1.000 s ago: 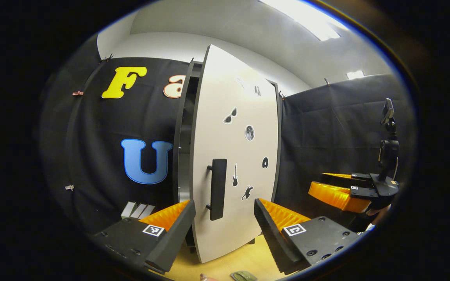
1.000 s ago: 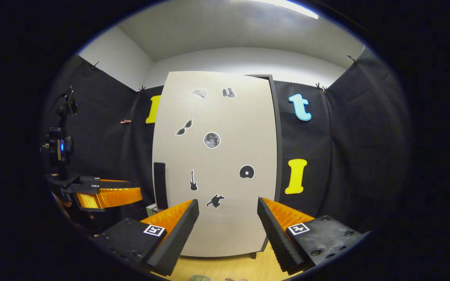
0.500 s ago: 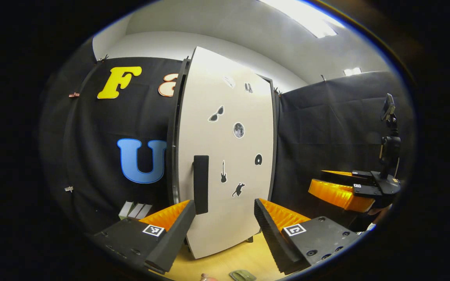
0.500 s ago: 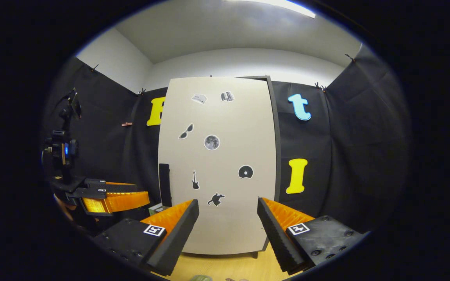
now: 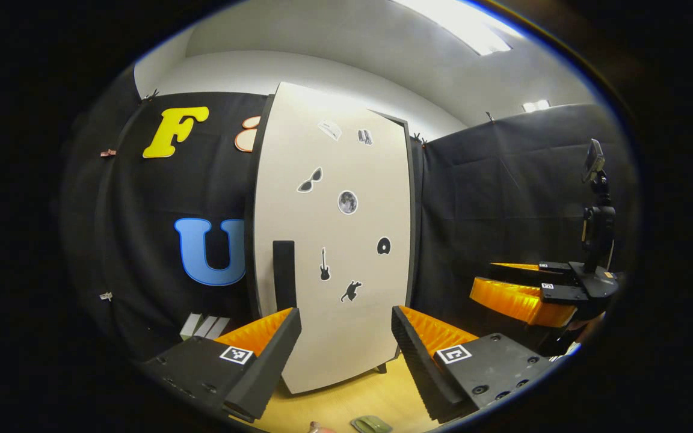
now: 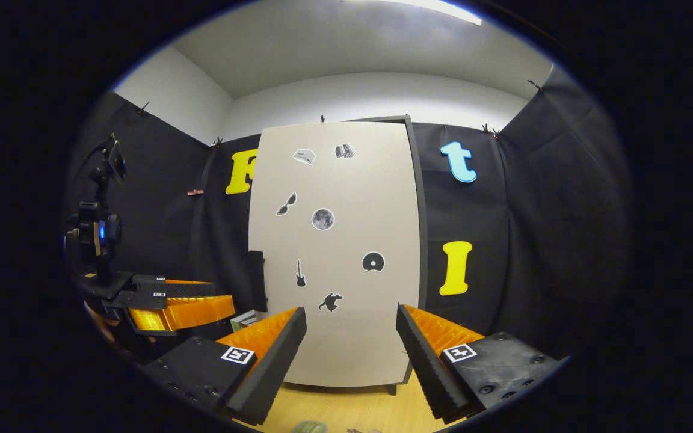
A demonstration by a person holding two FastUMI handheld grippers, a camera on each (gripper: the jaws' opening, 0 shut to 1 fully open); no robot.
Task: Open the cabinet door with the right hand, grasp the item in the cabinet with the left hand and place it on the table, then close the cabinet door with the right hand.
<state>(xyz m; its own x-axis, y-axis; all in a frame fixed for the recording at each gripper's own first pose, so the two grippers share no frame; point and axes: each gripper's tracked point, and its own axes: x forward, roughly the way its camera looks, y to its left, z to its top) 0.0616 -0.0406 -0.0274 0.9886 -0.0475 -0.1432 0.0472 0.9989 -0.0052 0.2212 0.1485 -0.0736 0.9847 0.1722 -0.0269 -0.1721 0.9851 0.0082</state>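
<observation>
Now the cabinet door (image 6: pixel 334 252) looks shut or all but shut against its dark frame, its stickered face flat towards the right gripper view — so the last step, by my judgement, is at or near its end. The black handle (image 5: pixel 284 273) runs upright down the door's left edge, low on the panel. The item taken from the cabinet I cannot pick out for certain; a small olive-green thing (image 5: pixel 372 424) lies on the wooden table (image 5: pixel 346 397) in front of the door's foot, and that may be it, with a pinkish scrap just to its left, too cut off to name.

The right gripper (image 6: pixel 351 349) hangs in front of the lower half of the door, apart from it, its fingers spread wide with nothing between them. The left gripper (image 5: pixel 346 352) faces the door from the handle side, its fingers likewise spread wide and bare. Each appears off to one side in the other's view, held level and well clear of the cabinet.

To finish well, I would check the handle edge for any gap at the frame. If one remains, press the flat of one right finger on the panel beside the handle, square to the door and gently, since the cabinet stands on thin feet and could shift. Keep the left gripper away from the closing edge.
</observation>
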